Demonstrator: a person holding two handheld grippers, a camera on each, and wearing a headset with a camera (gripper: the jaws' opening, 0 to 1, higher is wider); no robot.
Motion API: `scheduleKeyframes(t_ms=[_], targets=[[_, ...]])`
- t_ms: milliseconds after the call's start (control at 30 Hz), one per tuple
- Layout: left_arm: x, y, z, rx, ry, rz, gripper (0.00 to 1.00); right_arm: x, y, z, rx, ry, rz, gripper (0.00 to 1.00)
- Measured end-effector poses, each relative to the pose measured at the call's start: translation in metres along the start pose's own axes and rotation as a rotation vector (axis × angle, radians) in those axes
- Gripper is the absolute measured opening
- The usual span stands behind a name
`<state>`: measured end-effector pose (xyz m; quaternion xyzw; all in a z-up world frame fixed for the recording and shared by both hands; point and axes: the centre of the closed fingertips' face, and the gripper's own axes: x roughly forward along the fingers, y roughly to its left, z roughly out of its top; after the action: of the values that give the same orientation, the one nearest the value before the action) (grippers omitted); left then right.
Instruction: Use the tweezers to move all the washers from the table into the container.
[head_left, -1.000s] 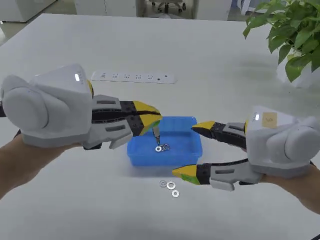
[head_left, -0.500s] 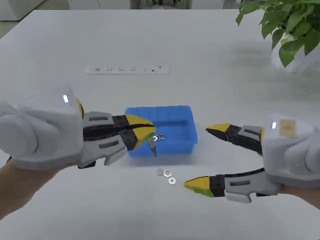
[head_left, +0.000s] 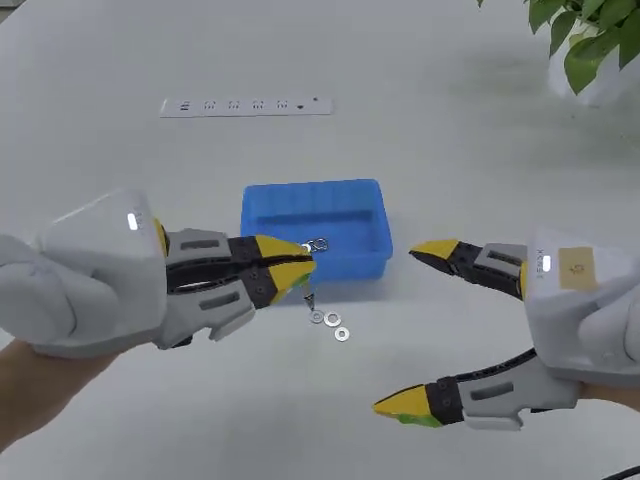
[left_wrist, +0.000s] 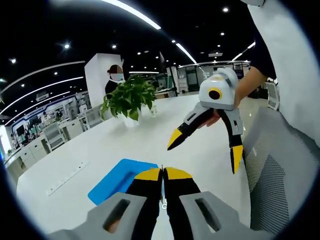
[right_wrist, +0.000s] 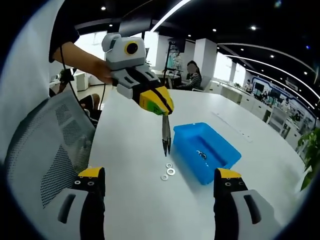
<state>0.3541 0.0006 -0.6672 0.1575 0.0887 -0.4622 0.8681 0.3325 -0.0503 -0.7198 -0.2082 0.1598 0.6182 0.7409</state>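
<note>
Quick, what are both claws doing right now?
The left gripper is closed on the tweezers.
The right gripper is open, holding nothing.

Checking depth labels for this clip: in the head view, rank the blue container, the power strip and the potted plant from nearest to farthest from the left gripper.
1. Blue container, just beyond the left gripper, whose jaws are shut on the tweezers.
2. Power strip, beyond the container's far wall.
3. Potted plant, top right corner, farthest.
</note>
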Motion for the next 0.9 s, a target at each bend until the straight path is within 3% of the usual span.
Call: scheduleKeyframes(t_ms=[167, 333, 567, 900], targets=[[0.003, -0.005, -0.005, -0.009, -0.004, -0.025, 0.05, 0.003, 0.006, -0.002, 0.024, 0.002, 0.018, 1.0], [0.011, -0.005, -0.013, 0.004, 0.014, -0.043, 0.05, 0.005, 0.011, -0.007, 0.03, 0.009, 0.028, 1.0], [0.018, -0.001, -0.017, -0.003, 0.019, -0.052, 0.05, 0.006, 0.016, -0.019, 0.059, 0.025, 0.05, 1.0], [0.022, -0.003, -0.022, 0.005, 0.035, -0.076, 0.05, 0.009, 0.025, -0.023, 0.09, 0.025, 0.074, 1.0]])
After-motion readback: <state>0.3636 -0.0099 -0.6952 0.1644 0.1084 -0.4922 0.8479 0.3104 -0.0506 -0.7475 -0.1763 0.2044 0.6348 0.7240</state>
